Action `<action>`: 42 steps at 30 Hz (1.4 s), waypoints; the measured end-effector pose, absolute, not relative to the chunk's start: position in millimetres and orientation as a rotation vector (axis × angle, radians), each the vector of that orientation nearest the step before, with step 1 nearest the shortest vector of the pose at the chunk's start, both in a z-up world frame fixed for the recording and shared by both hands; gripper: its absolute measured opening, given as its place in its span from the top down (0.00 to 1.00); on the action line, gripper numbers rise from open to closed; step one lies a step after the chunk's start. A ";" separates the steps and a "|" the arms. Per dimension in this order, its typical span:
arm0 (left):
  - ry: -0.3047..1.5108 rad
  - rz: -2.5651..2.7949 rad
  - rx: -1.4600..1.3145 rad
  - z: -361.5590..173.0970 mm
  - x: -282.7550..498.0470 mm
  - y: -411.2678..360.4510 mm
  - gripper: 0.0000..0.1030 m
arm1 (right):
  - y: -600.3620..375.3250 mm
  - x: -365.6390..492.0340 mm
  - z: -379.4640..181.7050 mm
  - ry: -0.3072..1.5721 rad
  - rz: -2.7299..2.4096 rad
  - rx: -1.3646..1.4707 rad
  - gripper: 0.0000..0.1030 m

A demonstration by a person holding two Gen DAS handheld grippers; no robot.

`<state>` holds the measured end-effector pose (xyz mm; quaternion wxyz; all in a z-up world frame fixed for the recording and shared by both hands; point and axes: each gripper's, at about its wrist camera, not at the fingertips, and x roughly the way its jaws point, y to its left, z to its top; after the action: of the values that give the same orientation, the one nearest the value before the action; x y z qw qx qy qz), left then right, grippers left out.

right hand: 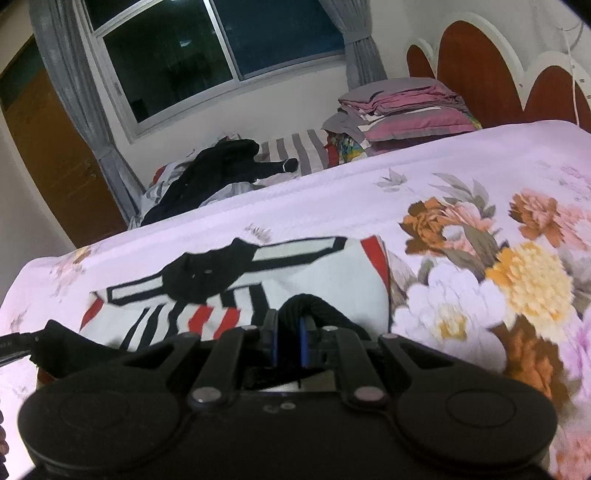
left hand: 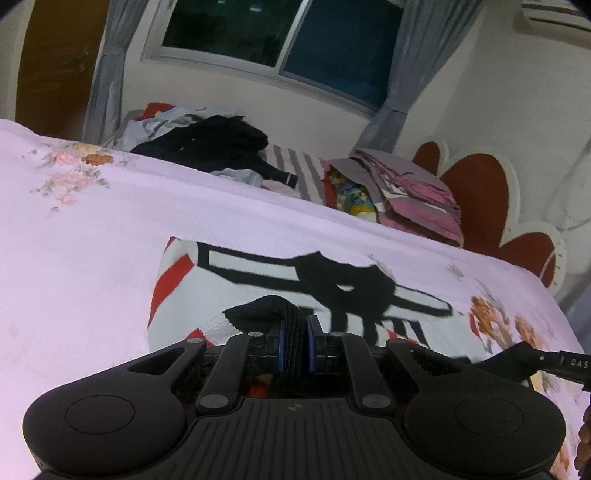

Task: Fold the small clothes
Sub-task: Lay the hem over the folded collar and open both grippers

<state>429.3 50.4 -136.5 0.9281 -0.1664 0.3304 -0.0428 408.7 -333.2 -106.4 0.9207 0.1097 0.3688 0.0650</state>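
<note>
Across the bed, one floral bedspread (left hand: 92, 229) filled most of both views, pale lilac with flower prints. Behind it rose one scalloped headboard (right hand: 476, 70), one window (left hand: 280, 33) with a grey curtain at each side, and one wooden door (right hand: 55, 155). On the far side of the bed sat one stack of folded linens (right hand: 410, 110) and one loose heap of unfolded clothes (left hand: 207, 147), mostly dark; how many pieces were in either I could not tell.

One small garment (left hand: 236, 280), white with red stripes and black bands, lay flat on the bedspread just ahead of both grippers. Its long axis ran crosswise to the fingers, left to right. The far edge lay straight ahead, away from the claws, so a fold would likely mean carrying the near edge forward over the body of the cloth.

Two grippers were at work, each at the near edge, so neither was clearly nearer. The left gripper (left hand: 294, 341) had its blue pads drawn together on a black ribbed part of the garment's hem, which bunched up between them. The right gripper (right hand: 287, 341) was likewise clamped on a dark fold of the same garment, cloth humping over the fingertips. Each wrist view showed the other tool's edge at its side, so the two stood near each other.
</note>
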 end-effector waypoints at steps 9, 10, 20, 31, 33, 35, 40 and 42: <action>0.773 -0.014 -0.397 -162.8 491.3 57.8 0.89 | -337.2 477.1 -138.9 0.838 0.126 0.288 0.89; 0.784 -0.007 -0.397 -165.8 496.8 58.2 0.89 | -338.2 481.6 -142.2 0.845 0.125 0.299 0.89; 0.860 0.034 -0.410 -185.4 534.6 57.5 0.89 | -341.2 522.5 -163.0 0.884 0.104 0.334 0.89; 0.850 0.062 -0.467 -183.3 548.7 67.5 0.68 | -351.8 545.7 -160.4 0.832 0.079 0.323 0.75; 0.806 0.095 -0.439 -173.3 547.0 70.9 0.24 | -359.1 546.5 -156.3 0.802 0.075 0.340 0.72; 0.767 0.095 -0.388 -164.8 544.1 73.9 0.23 | -365.2 544.9 -151.9 0.779 0.076 0.339 0.67; 0.799 0.037 -0.316 -169.0 536.8 76.3 0.23 | -377.3 539.9 -150.8 0.776 0.137 0.357 0.56; 0.814 0.009 -0.288 -174.0 533.9 70.4 0.23 | -372.1 540.7 -156.2 0.807 0.170 0.332 0.52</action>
<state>533.9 70.4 -174.0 0.9082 -0.1395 0.3946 0.0042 540.7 -372.1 -156.2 0.9029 0.1607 0.3902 0.0820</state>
